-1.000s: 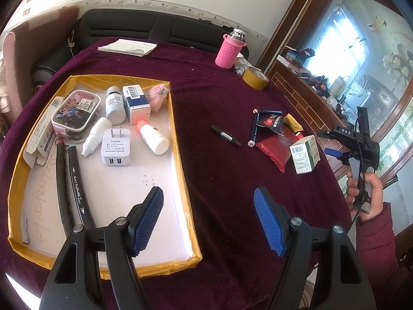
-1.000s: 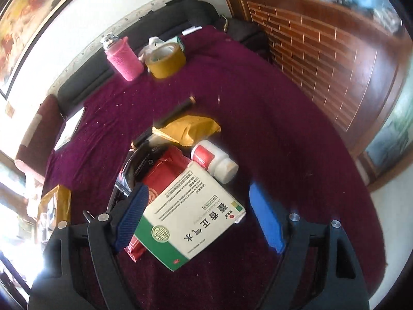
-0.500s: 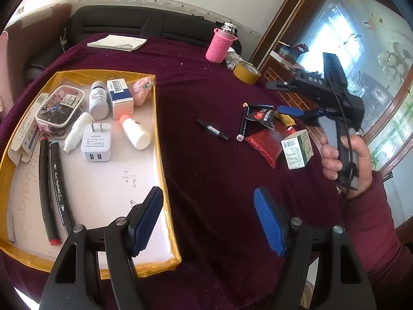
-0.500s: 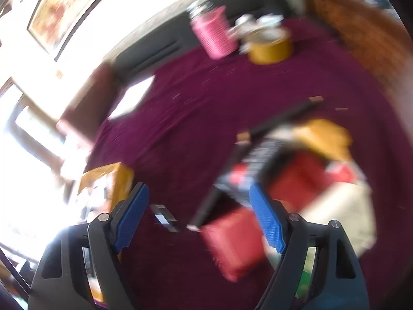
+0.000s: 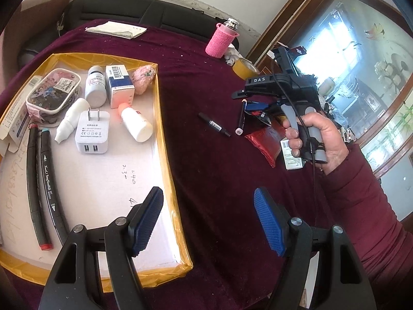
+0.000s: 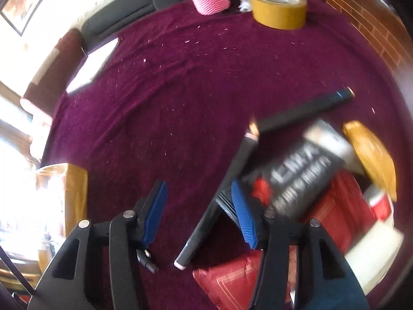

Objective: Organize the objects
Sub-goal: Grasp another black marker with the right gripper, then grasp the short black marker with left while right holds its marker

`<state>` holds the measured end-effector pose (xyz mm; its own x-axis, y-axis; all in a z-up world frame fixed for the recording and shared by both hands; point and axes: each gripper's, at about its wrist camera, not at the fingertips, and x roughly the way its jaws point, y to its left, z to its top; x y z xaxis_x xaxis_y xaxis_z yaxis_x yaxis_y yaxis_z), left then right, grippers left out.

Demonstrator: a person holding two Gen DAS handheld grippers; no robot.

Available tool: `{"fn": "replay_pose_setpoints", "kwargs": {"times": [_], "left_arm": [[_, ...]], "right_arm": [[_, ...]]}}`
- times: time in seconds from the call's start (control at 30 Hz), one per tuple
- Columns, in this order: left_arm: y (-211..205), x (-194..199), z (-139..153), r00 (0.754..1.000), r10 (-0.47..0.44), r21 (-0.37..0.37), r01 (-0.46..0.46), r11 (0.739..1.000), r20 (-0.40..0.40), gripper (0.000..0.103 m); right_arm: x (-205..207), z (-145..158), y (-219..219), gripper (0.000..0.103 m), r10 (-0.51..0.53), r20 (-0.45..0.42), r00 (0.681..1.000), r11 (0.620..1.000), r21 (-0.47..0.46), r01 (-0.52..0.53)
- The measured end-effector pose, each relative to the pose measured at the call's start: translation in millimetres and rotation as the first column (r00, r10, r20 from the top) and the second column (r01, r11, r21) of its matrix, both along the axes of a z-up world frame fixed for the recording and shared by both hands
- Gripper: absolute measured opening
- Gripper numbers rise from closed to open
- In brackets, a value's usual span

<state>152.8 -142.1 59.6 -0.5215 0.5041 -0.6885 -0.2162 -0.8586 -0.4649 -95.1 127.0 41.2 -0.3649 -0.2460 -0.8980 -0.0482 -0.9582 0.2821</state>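
Observation:
A yellow-rimmed tray (image 5: 165, 139) on the maroon table holds a charger (image 5: 91, 134), bottles, a box, a case and two black markers (image 5: 44, 180). My left gripper (image 5: 207, 219) is open and empty, over the tray's right rim. A small black pen (image 5: 214, 124) lies on the cloth between the tray and a pile: a long black marker (image 6: 219, 201), a red packet (image 6: 232, 281), a black packet (image 6: 302, 178), a yellow packet (image 6: 371, 155). My right gripper (image 6: 198, 217) is open and empty, low over the long marker. In the left wrist view a hand holds it (image 5: 258, 103) above the pile.
A pink-sleeved bottle (image 5: 222, 38) and a tape roll (image 6: 280, 7) stand at the table's far side. White paper (image 5: 116, 29) lies at the far left. A dark sofa runs behind the table. A wooden glass cabinet is on the right.
My right gripper has swung left and down from over the white-and-green medicine box to the long marker at the pile's left side. My left gripper has shifted slightly; the tray contents are unmoved.

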Motion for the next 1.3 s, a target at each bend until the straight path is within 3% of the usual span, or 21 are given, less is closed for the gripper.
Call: {"fn": "replay_pose_setpoints", "kwargs": {"times": [0.17, 0.2, 0.23, 0.3, 0.37, 0.5, 0.53, 0.83, 1.07, 1.3], "left_arm": [[-5, 2, 3, 1.0, 0.009, 0.0, -0.009, 1.0, -0.012, 0.067], [-6, 2, 4, 1.0, 0.008, 0.001, -0.008, 1.0, -0.015, 0.067], [-6, 2, 4, 1.0, 0.006, 0.002, -0.006, 1.0, -0.018, 0.067], [-6, 1, 4, 1.0, 0.006, 0.002, -0.006, 1.0, -0.021, 0.067], [-5, -1, 4, 1.0, 0.007, -0.002, -0.007, 1.0, -0.017, 0.067], [2, -6, 10, 1.0, 0.007, -0.019, -0.008, 1.0, -0.027, 0.067], [6, -8, 12, 1.0, 0.008, -0.029, -0.009, 1.0, -0.028, 0.067], [69, -49, 23, 0.998, -0.011, -0.112, 0.004, 0.994, -0.064, 0.067], [92, -117, 1, 0.998, 0.053, -0.066, -0.05, 0.997, 0.045, 0.067], [114, -151, -32, 0.987, 0.129, -0.223, -0.106, 0.969, 0.092, 0.057]], "right_arm": [[-23, -7, -20, 0.052, -0.032, 0.063, 0.998, 0.97, 0.241, 0.016], [-27, -17, -20, 0.056, -0.038, 0.128, 0.991, 0.976, 0.22, 0.009], [-25, -15, -21, 0.056, -0.034, 0.094, 0.995, 0.975, 0.222, 0.012], [-18, -14, -32, 0.055, 0.043, 0.104, 0.994, 0.99, 0.13, -0.056], [-5, -12, -45, 0.053, 0.103, 0.1, 0.99, 0.987, 0.113, -0.114], [19, -8, -52, 0.017, 0.126, 0.038, 0.991, 0.964, 0.232, -0.131], [24, -8, -49, 0.013, 0.117, 0.022, 0.993, 0.968, 0.222, -0.119], [88, -9, 3, 0.012, 0.045, -0.084, 0.995, 0.998, 0.044, -0.042], [134, -18, 32, 0.012, 0.004, -0.148, 0.989, 0.99, -0.135, -0.025], [144, -20, 34, 0.012, 0.015, -0.24, 0.971, 0.99, -0.133, -0.048]]}}
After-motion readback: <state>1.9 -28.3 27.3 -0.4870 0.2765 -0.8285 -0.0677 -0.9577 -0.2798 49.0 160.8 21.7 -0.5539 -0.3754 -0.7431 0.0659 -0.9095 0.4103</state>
